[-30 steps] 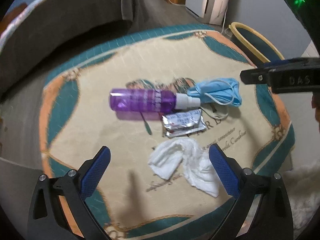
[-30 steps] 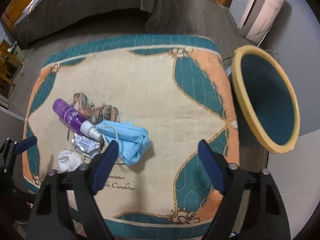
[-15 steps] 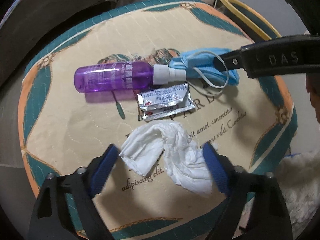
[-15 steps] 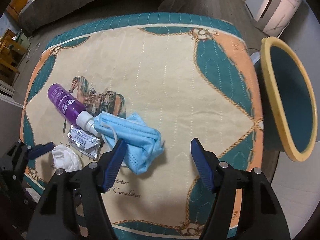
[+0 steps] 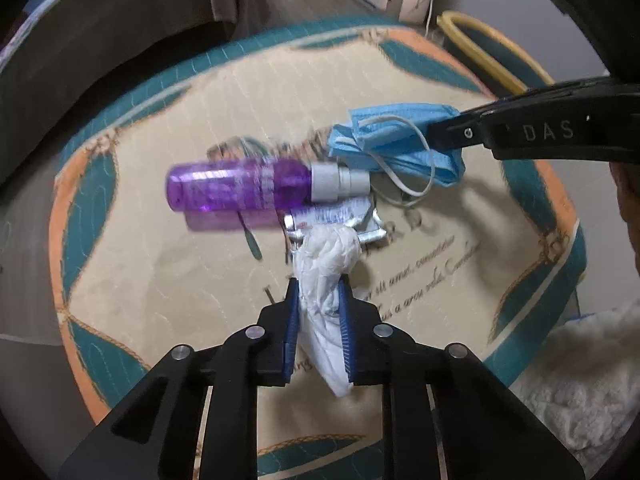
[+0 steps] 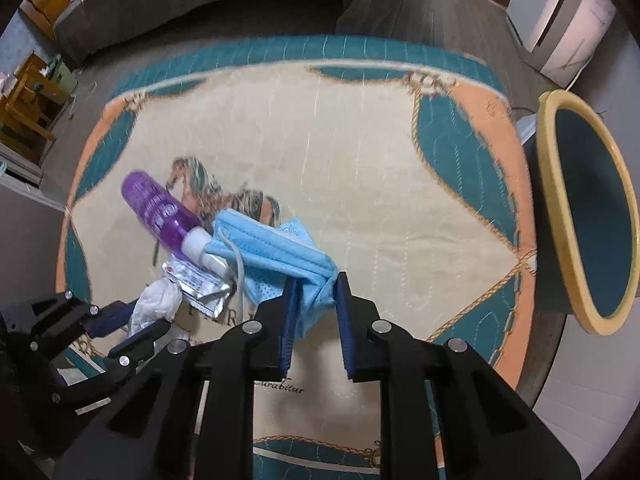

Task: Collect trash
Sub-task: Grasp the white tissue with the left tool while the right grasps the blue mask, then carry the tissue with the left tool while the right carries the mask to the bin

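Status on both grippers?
Left gripper closing on white tissue. Right gripper closing on blue face mask. Purple spray bottle, foil wrapper remain.

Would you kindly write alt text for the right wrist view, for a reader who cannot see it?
The right gripper is closing on a crumpled blue face mask lying on a patterned table cover. Beside the mask lie a purple spray bottle and a foil packet, while the left gripper pinches a white tissue; a yellow-rimmed bin stands at right.
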`<action>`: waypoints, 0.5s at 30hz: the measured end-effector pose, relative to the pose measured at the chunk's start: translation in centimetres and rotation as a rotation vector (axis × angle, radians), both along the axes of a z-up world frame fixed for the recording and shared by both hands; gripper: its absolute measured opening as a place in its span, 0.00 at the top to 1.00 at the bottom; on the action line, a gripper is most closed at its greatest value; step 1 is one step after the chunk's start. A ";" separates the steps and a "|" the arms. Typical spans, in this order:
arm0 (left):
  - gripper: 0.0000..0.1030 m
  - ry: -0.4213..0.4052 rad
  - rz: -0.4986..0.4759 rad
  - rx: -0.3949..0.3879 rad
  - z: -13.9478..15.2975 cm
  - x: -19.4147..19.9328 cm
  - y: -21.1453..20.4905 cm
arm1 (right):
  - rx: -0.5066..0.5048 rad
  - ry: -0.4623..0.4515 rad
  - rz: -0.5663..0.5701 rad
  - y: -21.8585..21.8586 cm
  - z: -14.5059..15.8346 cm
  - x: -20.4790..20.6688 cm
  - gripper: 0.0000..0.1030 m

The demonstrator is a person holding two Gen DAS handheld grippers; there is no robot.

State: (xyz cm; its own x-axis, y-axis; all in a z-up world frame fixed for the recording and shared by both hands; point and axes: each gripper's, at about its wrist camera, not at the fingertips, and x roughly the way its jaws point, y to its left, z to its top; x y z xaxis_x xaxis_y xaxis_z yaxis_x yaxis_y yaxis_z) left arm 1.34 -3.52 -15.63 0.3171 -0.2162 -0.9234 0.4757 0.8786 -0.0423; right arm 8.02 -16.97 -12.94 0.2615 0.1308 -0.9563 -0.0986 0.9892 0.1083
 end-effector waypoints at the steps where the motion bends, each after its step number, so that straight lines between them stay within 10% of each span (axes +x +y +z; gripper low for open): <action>1: 0.81 -0.014 0.007 -0.009 0.4 -0.1 0.1 | 0.006 -0.011 -0.014 -0.2 0.4 0.0 0.83; 15: 0.81 -0.273 0.034 -0.081 8.4 1.5 0.3 | 0.080 -0.202 -0.090 -2.6 8.1 0.1 0.83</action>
State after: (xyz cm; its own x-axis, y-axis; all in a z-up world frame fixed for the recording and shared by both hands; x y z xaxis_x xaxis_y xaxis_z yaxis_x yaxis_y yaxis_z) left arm 2.87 -3.22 -7.20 0.5603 -0.2706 -0.7829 0.4491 0.8934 0.0127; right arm 8.15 -19.60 -4.80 0.4606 0.1712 -0.8709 -0.0382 0.9841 0.1733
